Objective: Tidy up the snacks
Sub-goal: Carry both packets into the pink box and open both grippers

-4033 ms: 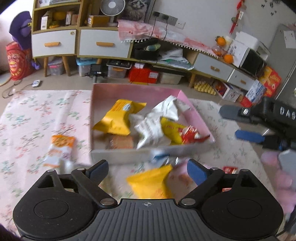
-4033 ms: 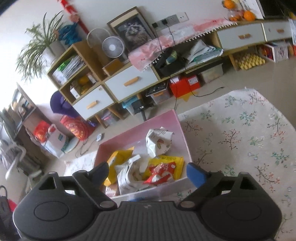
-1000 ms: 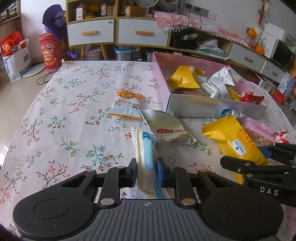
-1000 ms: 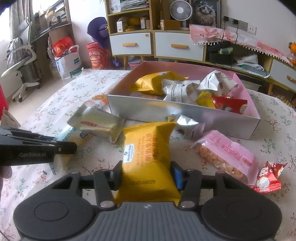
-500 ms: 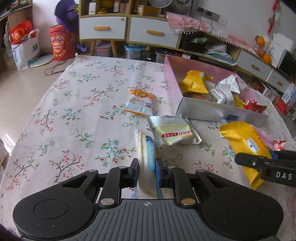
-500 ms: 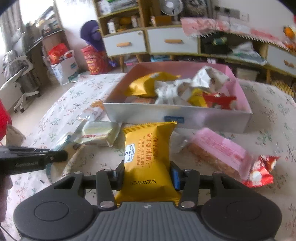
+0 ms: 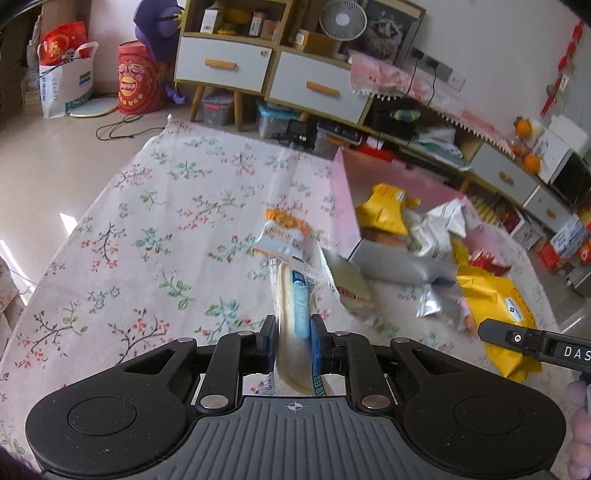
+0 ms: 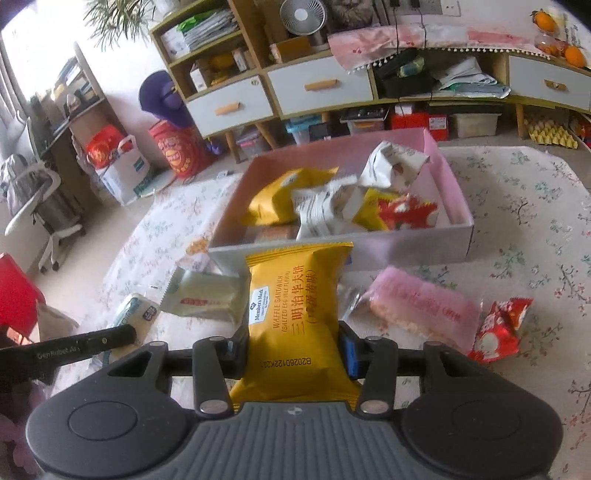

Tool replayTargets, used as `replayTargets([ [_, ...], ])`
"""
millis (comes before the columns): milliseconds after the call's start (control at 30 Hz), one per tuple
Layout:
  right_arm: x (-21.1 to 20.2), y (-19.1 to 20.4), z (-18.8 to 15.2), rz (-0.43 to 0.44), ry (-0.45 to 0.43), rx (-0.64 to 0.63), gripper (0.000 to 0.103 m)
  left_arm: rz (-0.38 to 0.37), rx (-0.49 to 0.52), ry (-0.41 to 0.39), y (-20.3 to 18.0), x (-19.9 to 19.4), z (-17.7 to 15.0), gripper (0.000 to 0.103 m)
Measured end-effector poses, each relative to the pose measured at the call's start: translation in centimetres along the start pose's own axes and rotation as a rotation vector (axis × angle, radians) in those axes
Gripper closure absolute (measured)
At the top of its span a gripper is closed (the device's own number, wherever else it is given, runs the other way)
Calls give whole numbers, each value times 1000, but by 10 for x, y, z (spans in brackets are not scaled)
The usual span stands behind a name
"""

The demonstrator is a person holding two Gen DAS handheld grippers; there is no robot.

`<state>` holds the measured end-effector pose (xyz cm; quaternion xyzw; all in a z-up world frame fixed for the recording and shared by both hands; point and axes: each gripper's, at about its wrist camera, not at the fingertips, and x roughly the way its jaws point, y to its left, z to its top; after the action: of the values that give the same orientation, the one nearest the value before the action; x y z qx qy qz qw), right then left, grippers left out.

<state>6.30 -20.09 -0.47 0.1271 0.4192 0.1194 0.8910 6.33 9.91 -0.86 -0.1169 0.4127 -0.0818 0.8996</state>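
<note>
While the floral tablecloth (image 7: 155,236) fills the foreground, white drawers with orange handles (image 8: 229,105) and a desk fan (image 8: 299,16) line the room at twelve o'clock. The left gripper (image 7: 293,341) is clamped on a pale cream wafer pack (image 7: 293,310), held edge-up above the cloth. The right gripper (image 8: 293,349) pinches a yellow waffle sandwich packet (image 8: 295,295), lifted just short of the pink box (image 8: 448,177), itself half full of wrappers. At two o'clock lies a pink snack bag (image 8: 421,306).
</note>
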Motion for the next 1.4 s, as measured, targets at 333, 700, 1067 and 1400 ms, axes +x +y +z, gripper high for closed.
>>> replayTargets([
  [333, -8, -18, 23, -20, -77, 85, 73, -51, -56, -64, -14, -4, 22, 88],
  [700, 6, -37, 50, -22, -130, 143, 73, -149, 4, -45, -54, 29, 55, 88],
  [1067, 50, -69, 85, 77, -138, 159, 73, -201, 88, 33, -96, 109, 88, 88],
  [1400, 76, -88, 89, 93, -115, 151, 72, -161, 129, 32, -121, 153, 99, 88],
])
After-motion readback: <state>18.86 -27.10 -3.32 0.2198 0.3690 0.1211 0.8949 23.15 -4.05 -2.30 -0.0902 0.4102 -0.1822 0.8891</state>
